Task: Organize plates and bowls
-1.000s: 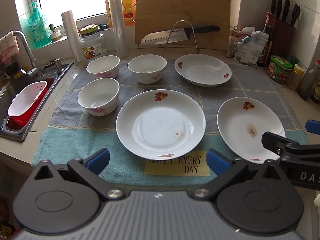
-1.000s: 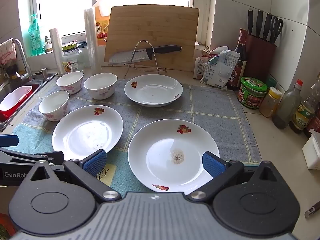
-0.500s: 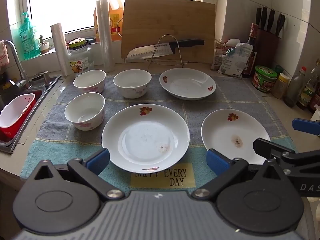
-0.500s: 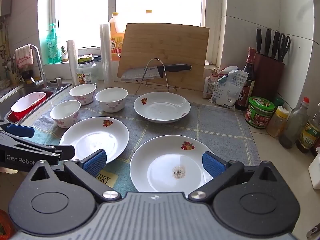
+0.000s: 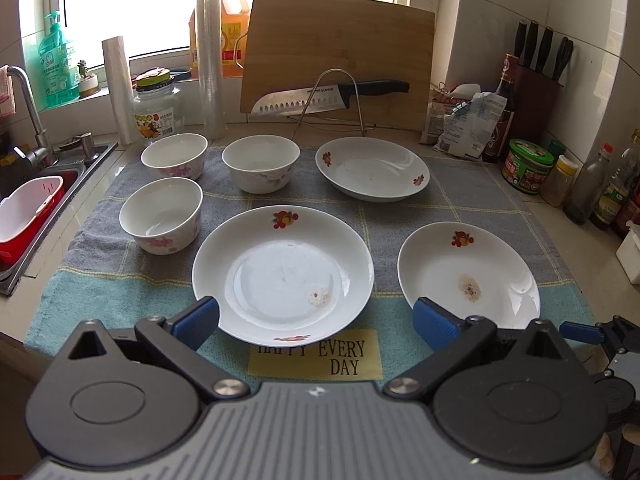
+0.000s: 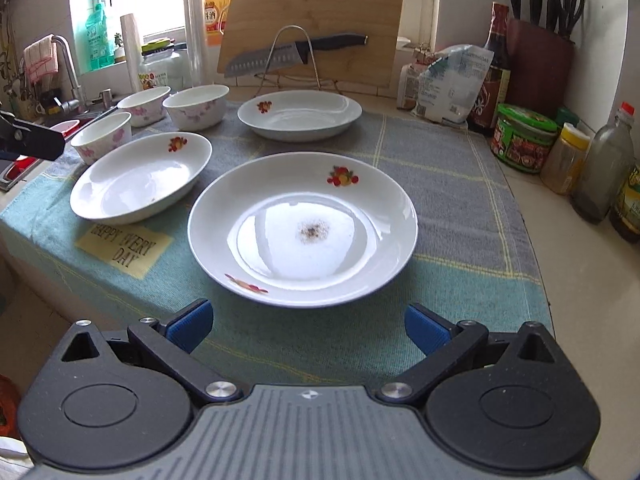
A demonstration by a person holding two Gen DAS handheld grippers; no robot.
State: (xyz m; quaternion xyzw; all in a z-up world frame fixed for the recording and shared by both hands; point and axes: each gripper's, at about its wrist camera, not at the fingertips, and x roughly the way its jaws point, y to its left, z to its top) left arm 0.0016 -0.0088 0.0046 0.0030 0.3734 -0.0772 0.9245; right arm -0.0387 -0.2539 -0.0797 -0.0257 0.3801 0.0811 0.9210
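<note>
We are at the start: nothing is stacked, and all 6 dishes lie apart on the towel (image 5: 460,200) that covers the counter (image 6: 580,280). The 3 bowls sit at the far left, the near bowl (image 5: 162,216) just in front of the far-left bowl (image 5: 175,156) and the middle bowl (image 5: 261,163). The far plate (image 5: 372,168) lies to their right, the centre plate (image 5: 283,274) in front, and the right plate (image 6: 303,228) beside it, with a dark speck patch in its well.

Our left tongs (image 5: 316,320) are spread wide and empty, hovering just short of the centre plate's near rim. Our right tongs (image 6: 306,326) are likewise agape and empty, lined up on the right plate's near rim.

The step in hand looks like the approach to a 1st plate. Next, we judge, 1 finger must slide under a shallow rim and the other over it; glazed china may slip.
</note>
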